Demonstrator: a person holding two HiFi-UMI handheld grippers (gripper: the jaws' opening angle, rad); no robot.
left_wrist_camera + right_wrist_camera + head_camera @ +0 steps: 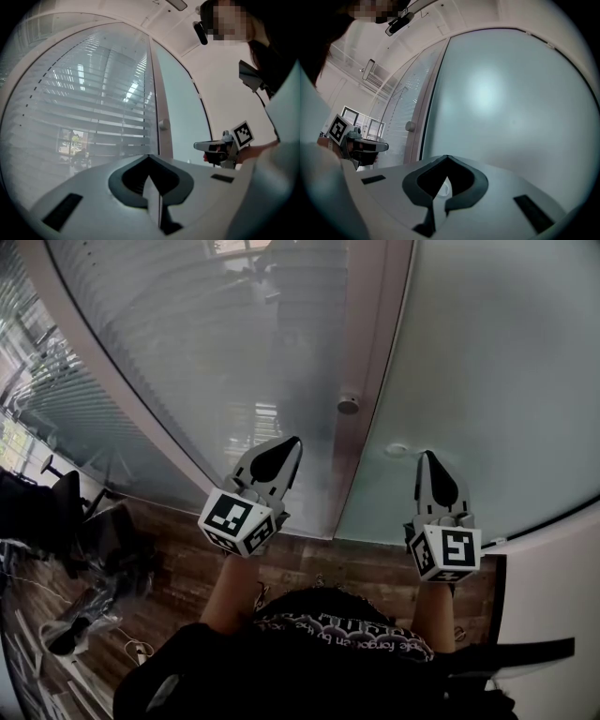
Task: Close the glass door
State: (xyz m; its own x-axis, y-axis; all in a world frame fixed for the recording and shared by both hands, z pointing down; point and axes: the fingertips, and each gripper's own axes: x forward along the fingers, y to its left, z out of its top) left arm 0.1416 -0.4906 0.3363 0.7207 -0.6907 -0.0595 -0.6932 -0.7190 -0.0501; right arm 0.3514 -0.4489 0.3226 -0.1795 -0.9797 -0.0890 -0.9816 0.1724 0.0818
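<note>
Nearest the camera, a dark printed top (337,629) is seen at the bottom of the head view, w/ two forearms (230,592) stretched fwd over a wood floor (366,568). At the far L edge of that floor a dark office chair (70,493) is made out. The left gripper (286,448) is held level on the L. Its jaws are pressed together w/ nothing btwn them, as the left gripper view shows. The right gripper (428,462) is held level on the R, well apart from the other. Its jaws are likewise brought together at the tips and nothing is gripped. Just beyond the R tip the glass door (497,371) is found, a pale frosted pane filling the R half of the head view and most of the right gripper view. Contact btwn tip and pane can't be made out. A small round white fitting (396,450) is seen low on the pane, just L of that tip. The door's L edge is lined up along a pale upright frame (370,371), on which a round knob (348,405) is mounted. Past the frame, a glass wall (187,352) w/ slatted blinds is faced by the left gripper.
</note>
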